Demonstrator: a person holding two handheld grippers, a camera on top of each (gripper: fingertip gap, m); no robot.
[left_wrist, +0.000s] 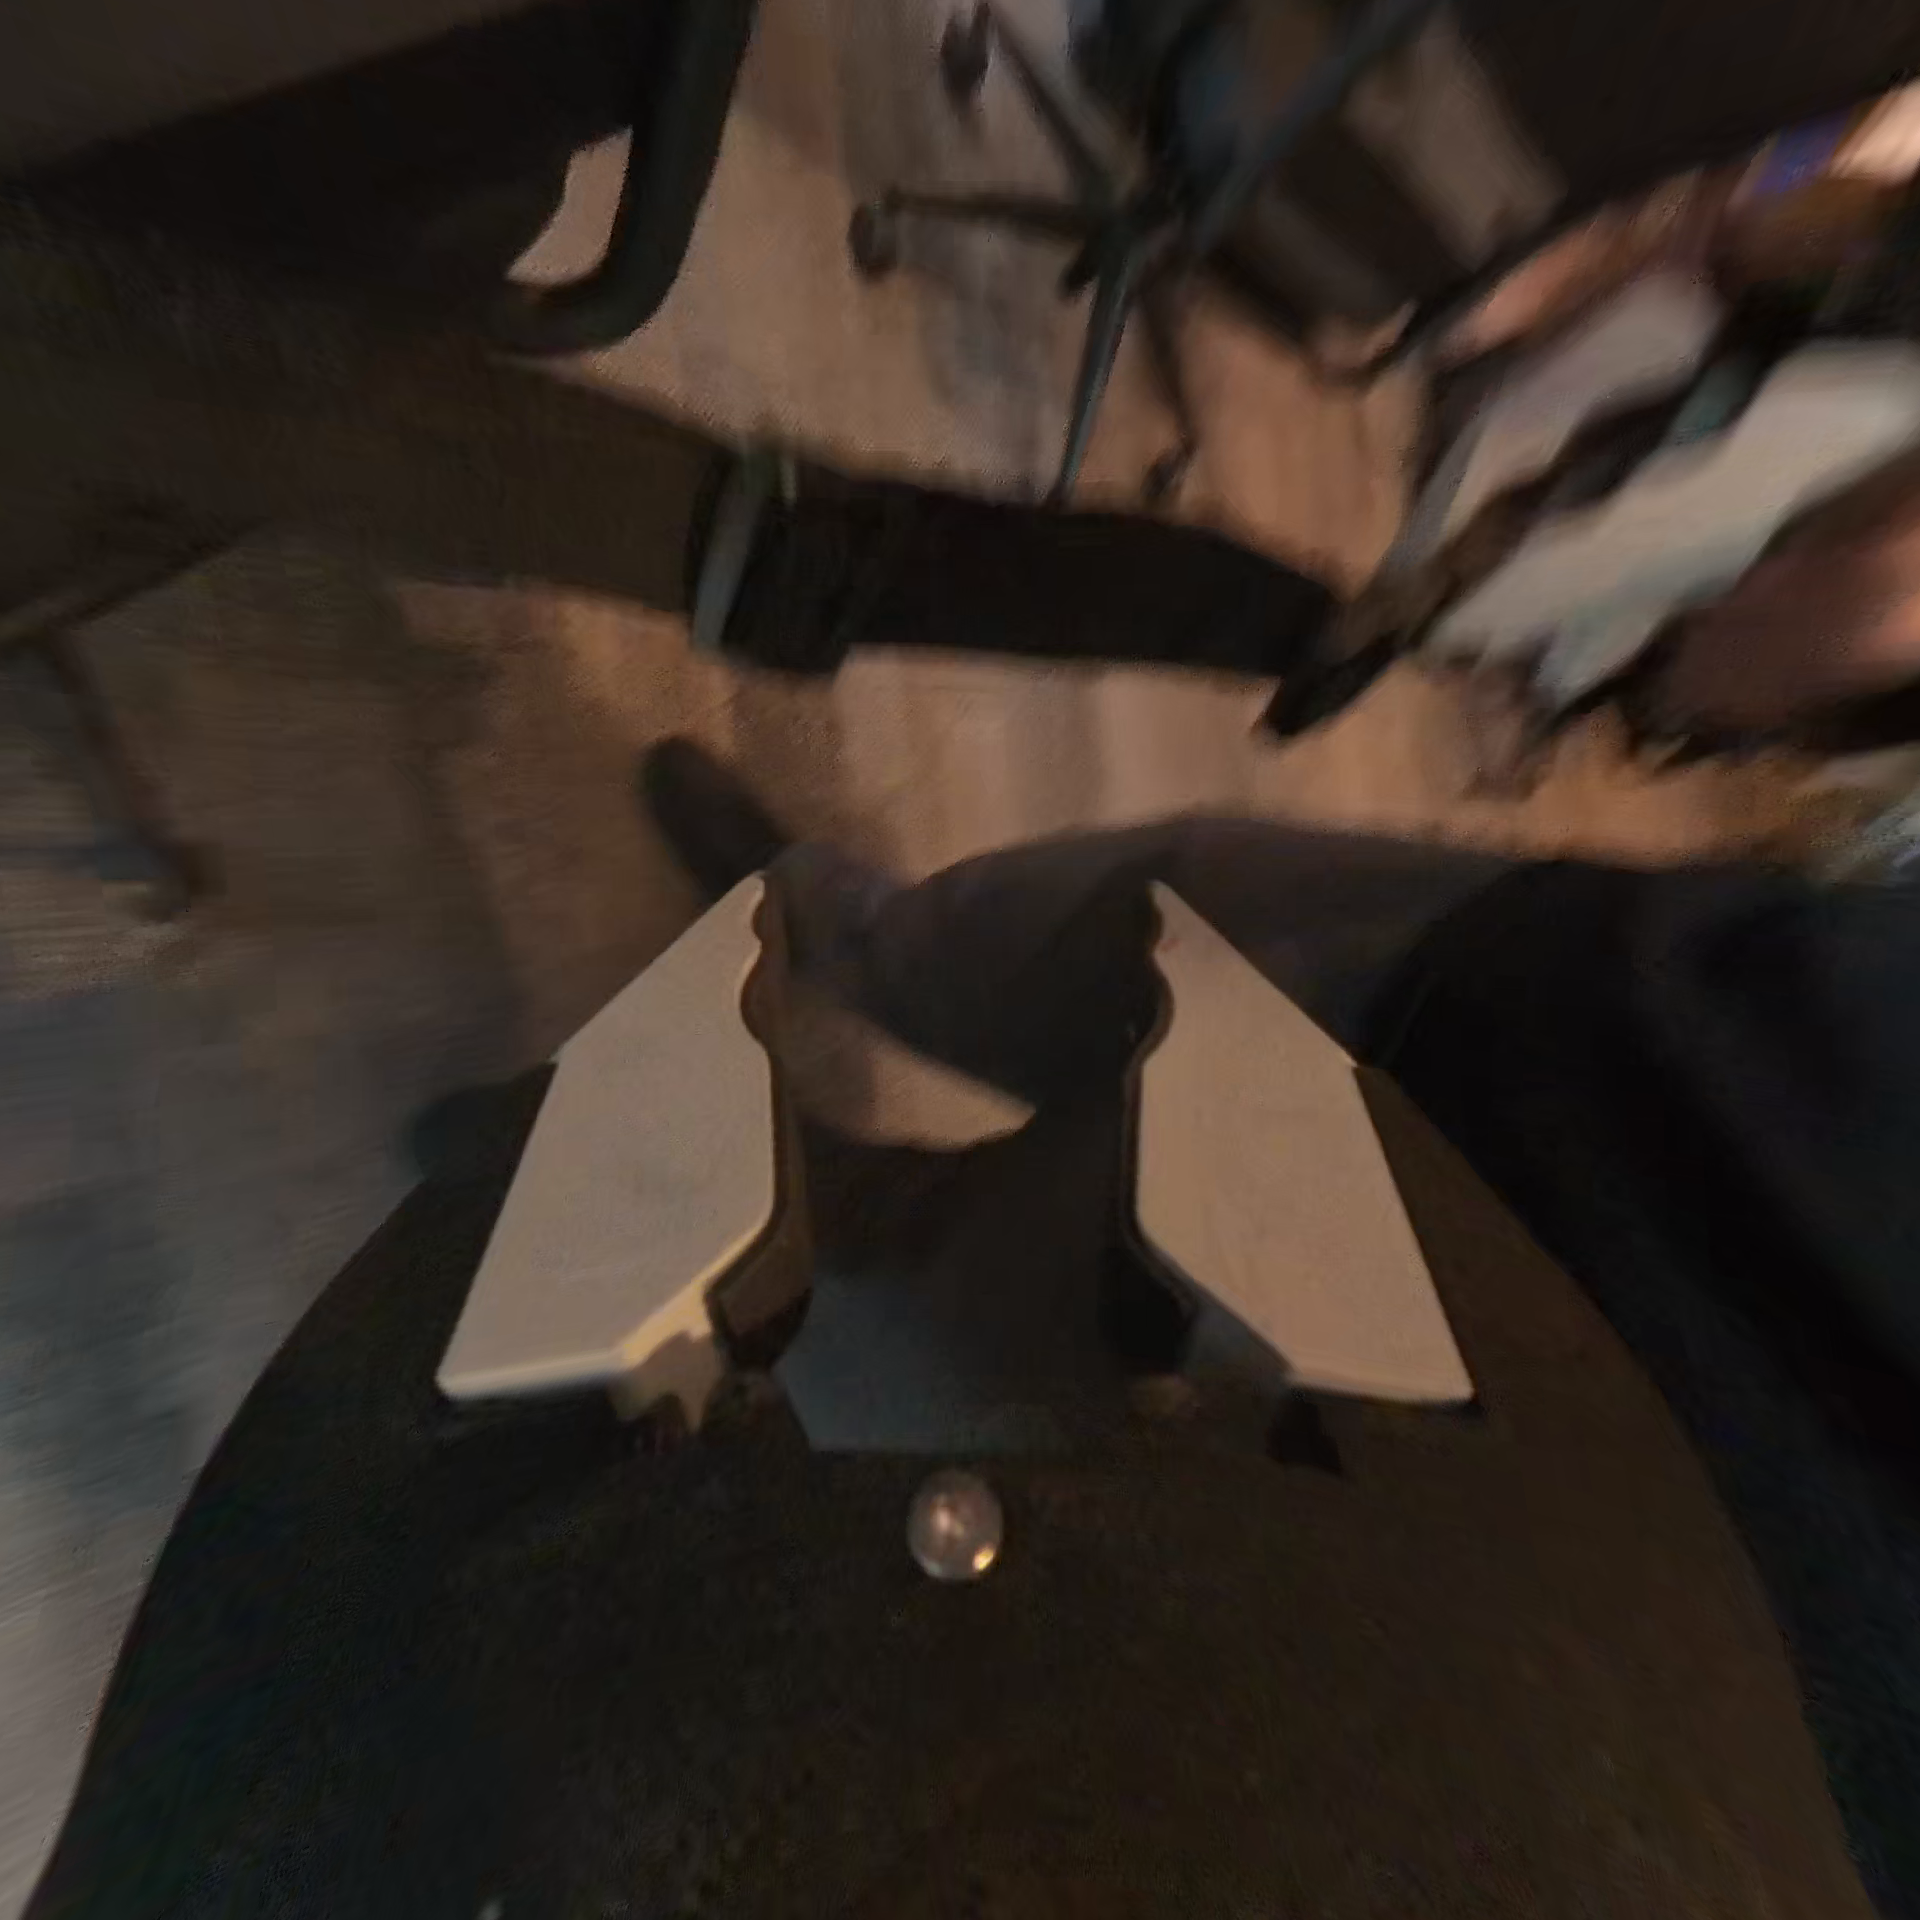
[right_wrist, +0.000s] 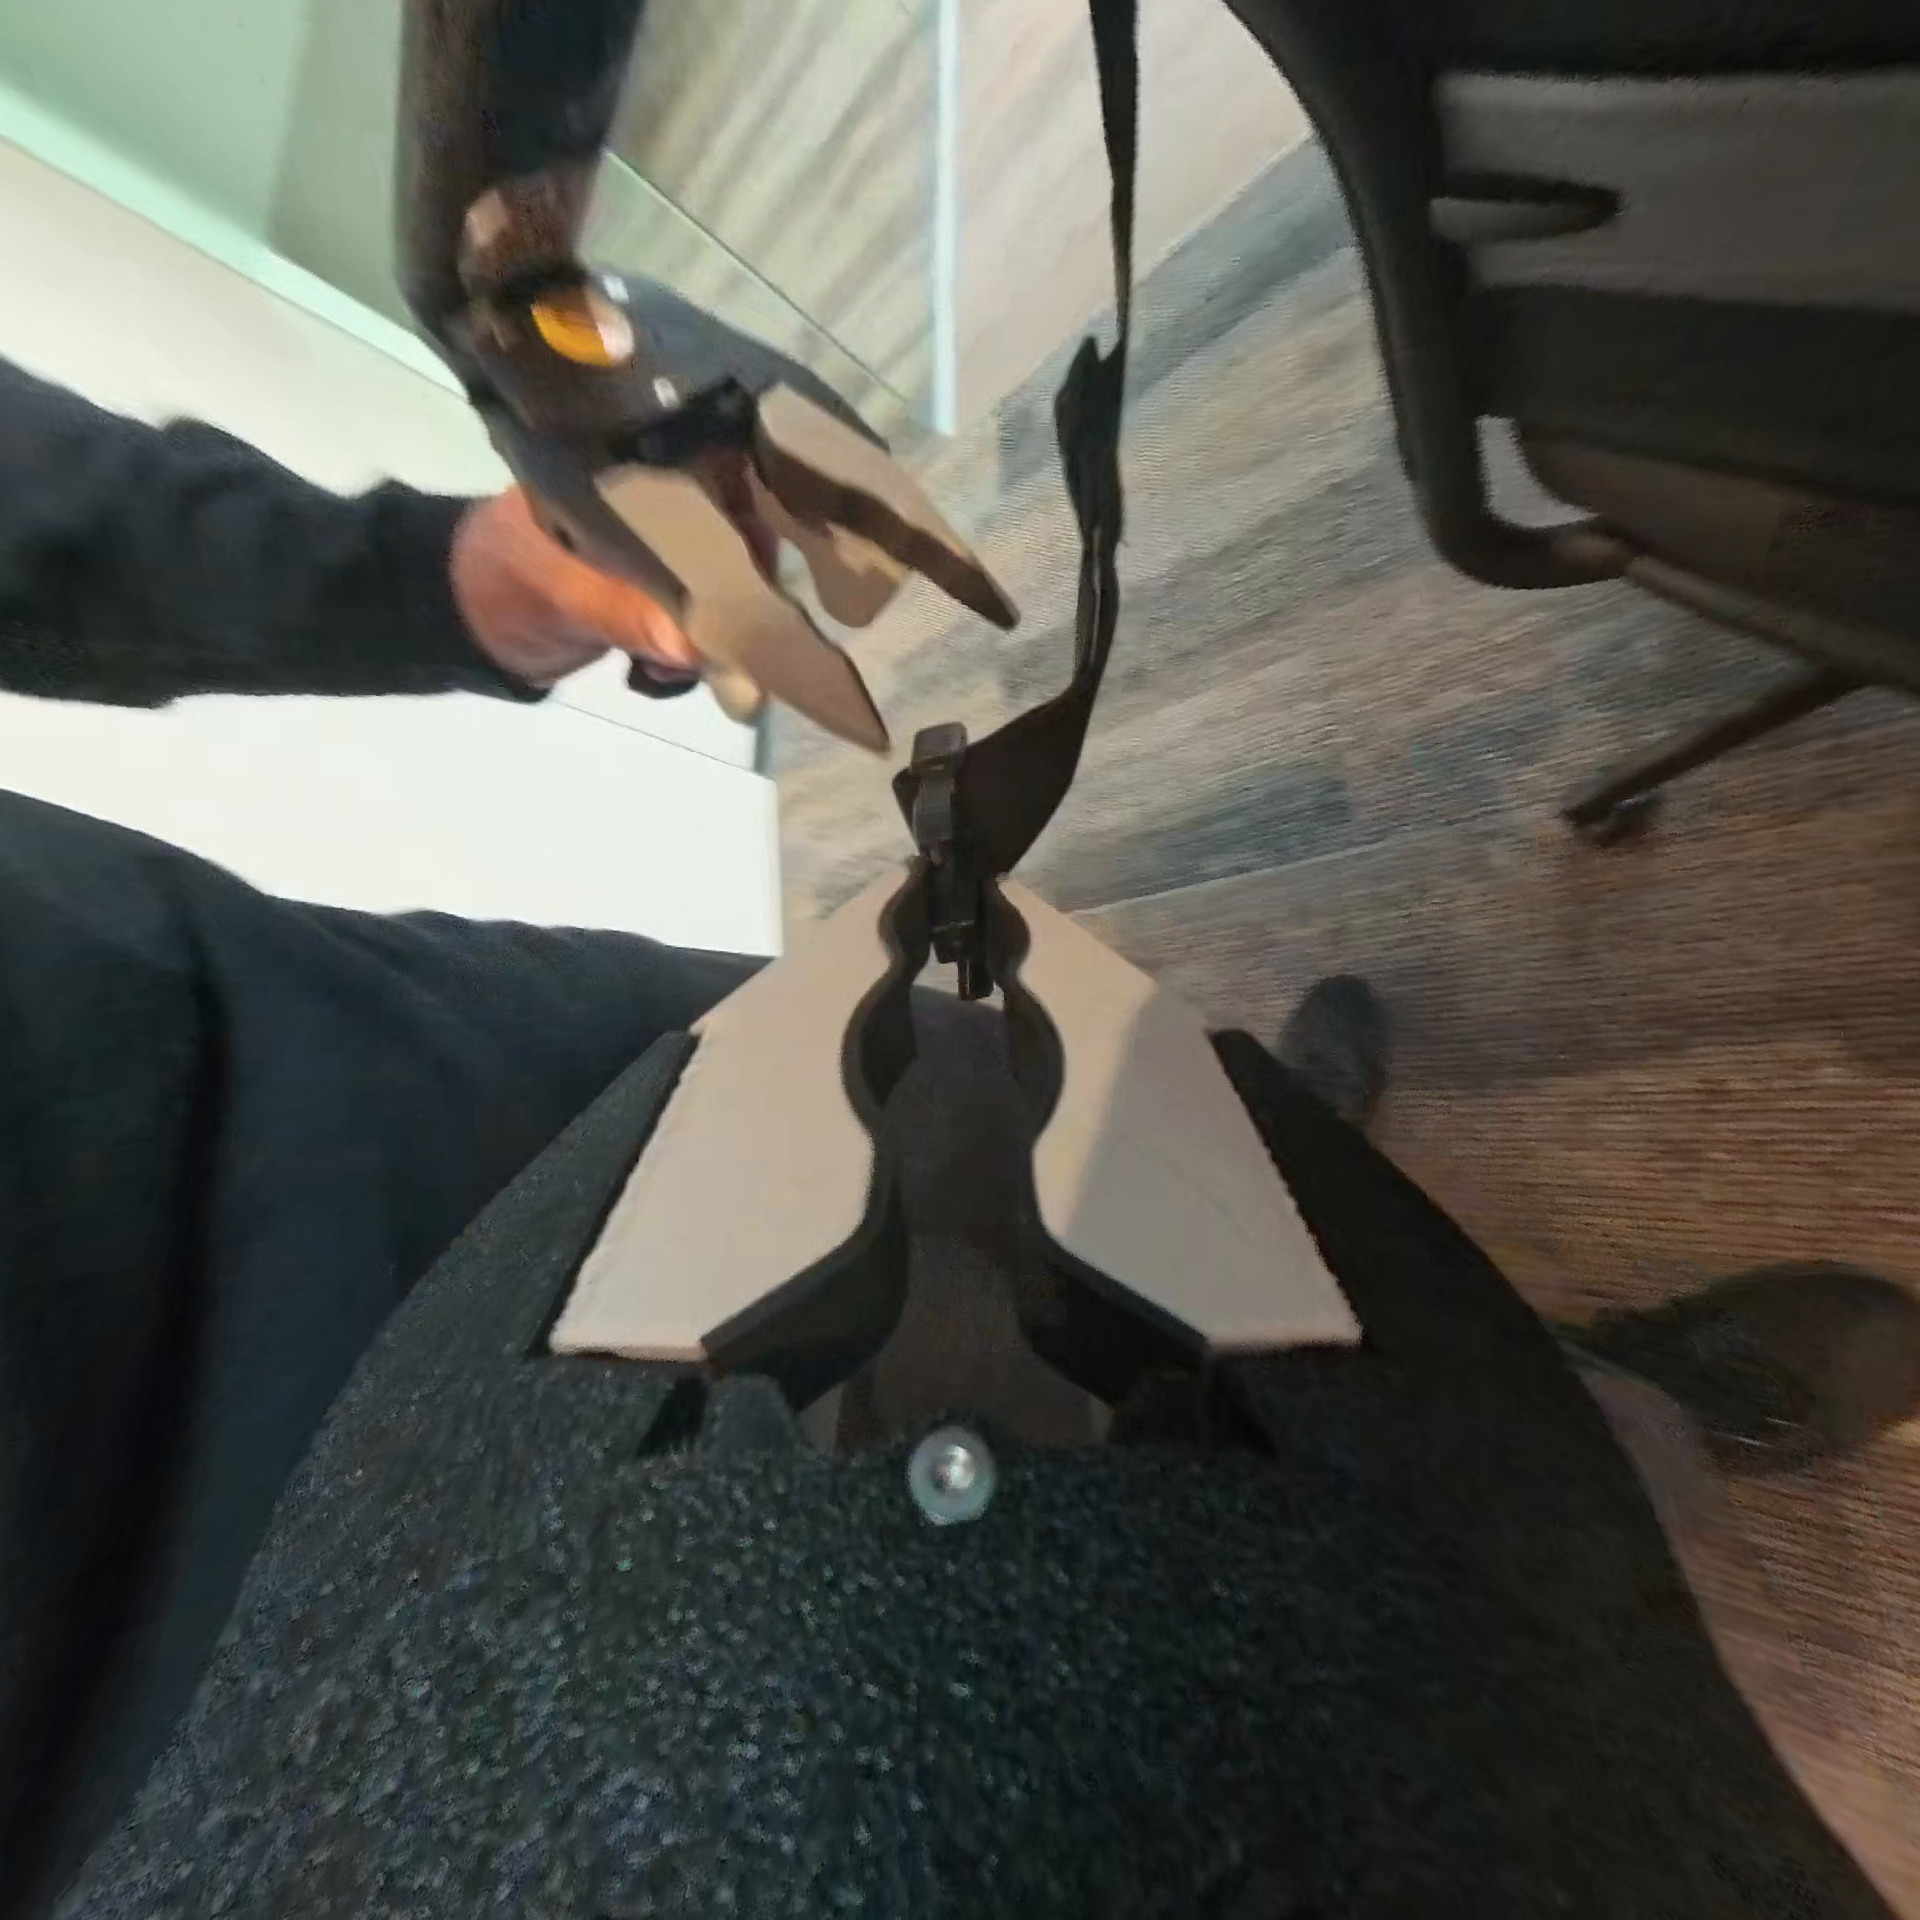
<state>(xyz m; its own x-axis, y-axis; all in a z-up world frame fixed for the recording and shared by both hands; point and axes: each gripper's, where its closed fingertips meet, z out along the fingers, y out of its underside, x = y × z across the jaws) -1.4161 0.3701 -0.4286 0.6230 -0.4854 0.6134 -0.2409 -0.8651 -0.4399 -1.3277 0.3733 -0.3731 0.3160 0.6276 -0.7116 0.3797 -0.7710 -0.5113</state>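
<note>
A black buckle (right_wrist: 945, 831) is pinched between the tips of the right gripper (right_wrist: 951, 914), held above a dark-trousered lap (right_wrist: 260, 1091). From the buckle a black strap (right_wrist: 1101, 499) is carried upward and away, its long axis nearly in line with the gripper's fingers. Up and to the left, the left gripper (right_wrist: 940, 675) is seen spread apart and empty, its lower tip just beside the buckle but not touching; it is gripped by a bare hand (right_wrist: 540, 603). In the blurred left wrist view, the strap (left_wrist: 1039, 592) is shown crossing ahead of the left gripper (left_wrist: 956, 904). Beyond, carpeted floor (right_wrist: 1299, 675) and a chair (right_wrist: 1662, 312) are visible.
</note>
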